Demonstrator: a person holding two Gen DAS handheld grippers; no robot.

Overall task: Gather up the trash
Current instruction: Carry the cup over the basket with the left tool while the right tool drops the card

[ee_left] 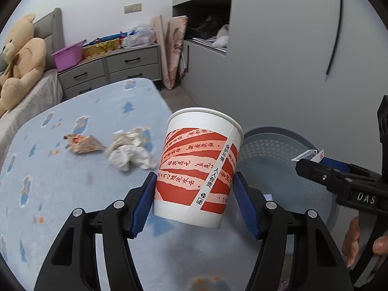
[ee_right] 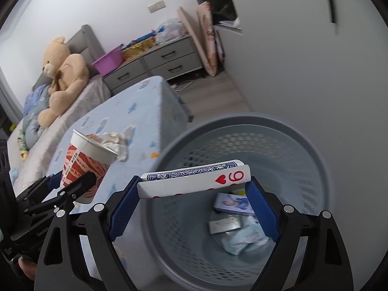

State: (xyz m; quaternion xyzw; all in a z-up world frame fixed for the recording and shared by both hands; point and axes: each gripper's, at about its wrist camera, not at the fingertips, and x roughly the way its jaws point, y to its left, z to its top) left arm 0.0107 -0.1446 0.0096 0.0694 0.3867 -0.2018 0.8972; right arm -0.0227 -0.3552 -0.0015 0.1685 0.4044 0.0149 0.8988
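Left claw (ee_left: pixel 194 194) clamps the paper cup (ee_left: pixel 201 167) — right claw (ee_right: pixel 194 194) pinches 2 playing cards (ee_right: pixel 194 179) over the bin (ee_right: pixel 242 131).

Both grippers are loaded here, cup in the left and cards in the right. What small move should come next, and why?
Probably open the right gripper: its fingers hold the playing cards directly over the open bin, which already holds trash, so they should drop in. The left gripper holds the paper cup over the bed edge, short of the bin.
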